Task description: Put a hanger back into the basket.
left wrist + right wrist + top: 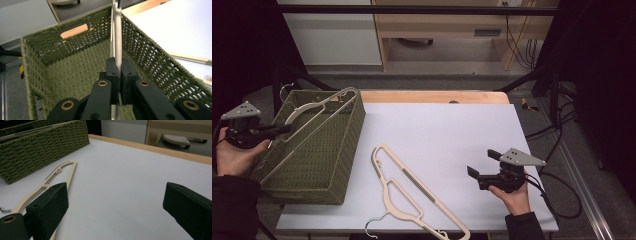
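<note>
light: dim room, dark sides in high view, pale white table top [447, 135] brightest | shadows: soft, weak | glare: none | blur: near black jaws soft in right gripper view | grain: slight everywhere

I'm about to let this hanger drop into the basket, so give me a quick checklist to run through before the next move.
1. Left gripper shut on held hanger: ok.
2. Held hanger over the green basket, not the table: ok.
3. Hanger fits inside the rim: not ok, its far end rests on the basket's far corner.
4. Basket floor free under the hanger: ok in the left gripper view.
5. Right gripper open and away from the basket: ok.
6. Second hanger flat on the white tabletop, ready to pick: ok.
</note>
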`<state>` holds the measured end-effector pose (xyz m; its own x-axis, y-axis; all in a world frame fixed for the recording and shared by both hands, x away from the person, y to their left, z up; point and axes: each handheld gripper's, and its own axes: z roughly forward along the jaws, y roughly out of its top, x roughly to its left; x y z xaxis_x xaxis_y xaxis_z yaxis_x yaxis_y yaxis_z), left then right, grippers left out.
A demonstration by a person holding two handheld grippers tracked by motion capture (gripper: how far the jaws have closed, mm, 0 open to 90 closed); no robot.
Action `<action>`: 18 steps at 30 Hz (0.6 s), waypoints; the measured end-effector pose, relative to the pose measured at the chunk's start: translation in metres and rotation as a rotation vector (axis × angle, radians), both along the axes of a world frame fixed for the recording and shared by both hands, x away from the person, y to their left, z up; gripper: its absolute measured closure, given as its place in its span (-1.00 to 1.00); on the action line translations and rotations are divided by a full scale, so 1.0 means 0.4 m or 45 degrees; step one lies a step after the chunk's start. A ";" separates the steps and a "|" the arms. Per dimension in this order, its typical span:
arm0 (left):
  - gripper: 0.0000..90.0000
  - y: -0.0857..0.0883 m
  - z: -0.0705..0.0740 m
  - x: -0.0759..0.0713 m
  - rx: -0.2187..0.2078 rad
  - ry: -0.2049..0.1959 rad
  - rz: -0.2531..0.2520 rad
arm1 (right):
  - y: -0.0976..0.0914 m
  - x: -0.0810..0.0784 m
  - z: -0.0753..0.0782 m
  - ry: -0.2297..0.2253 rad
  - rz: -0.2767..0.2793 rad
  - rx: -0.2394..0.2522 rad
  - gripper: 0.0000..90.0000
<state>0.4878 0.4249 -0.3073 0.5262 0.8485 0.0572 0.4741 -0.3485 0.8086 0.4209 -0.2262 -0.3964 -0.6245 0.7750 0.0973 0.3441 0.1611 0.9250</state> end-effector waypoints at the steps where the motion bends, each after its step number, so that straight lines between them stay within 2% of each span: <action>1: 0.92 0.000 0.000 0.000 0.000 0.000 0.000 | 0.000 0.000 0.000 -0.001 0.001 -0.003 -0.85; 2: 0.92 -0.004 -0.016 0.001 -0.009 -0.002 0.004 | 0.001 0.000 -0.001 0.000 0.003 -0.003 -0.85; 4: 0.92 -0.010 -0.030 0.003 0.030 0.013 0.003 | 0.001 -0.001 -0.001 0.002 0.003 -0.004 -0.85; 6: 0.92 -0.013 -0.043 0.004 0.048 0.032 0.004 | 0.001 -0.001 -0.001 0.002 0.003 -0.003 -0.85; 7: 0.92 -0.014 -0.060 0.004 0.042 0.035 0.011 | 0.001 -0.001 -0.001 0.002 0.003 -0.003 -0.85; 9: 0.92 -0.015 -0.067 0.003 0.037 0.037 0.013 | 0.001 -0.001 -0.001 0.003 0.004 -0.002 -0.85; 10: 0.92 -0.020 -0.093 0.001 0.044 0.043 0.020 | 0.000 0.000 -0.002 -0.001 0.011 -0.007 -0.85; 11: 0.92 -0.020 -0.093 0.001 0.044 0.043 0.020 | 0.000 0.000 -0.002 -0.001 0.011 -0.007 -0.85; 14: 0.92 -0.041 -0.136 0.000 0.067 0.054 0.009 | 0.005 0.000 -0.004 0.006 0.006 -0.006 -0.85; 18: 0.90 -0.064 -0.162 0.001 0.089 0.064 0.007 | 0.006 0.000 -0.004 0.005 0.009 -0.004 -0.85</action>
<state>0.4883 0.3994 -0.3722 0.5250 0.8463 0.0899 0.5154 -0.4003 0.7577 0.4208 -0.2240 -0.3982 -0.6293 0.7710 0.0974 0.3467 0.1664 0.9231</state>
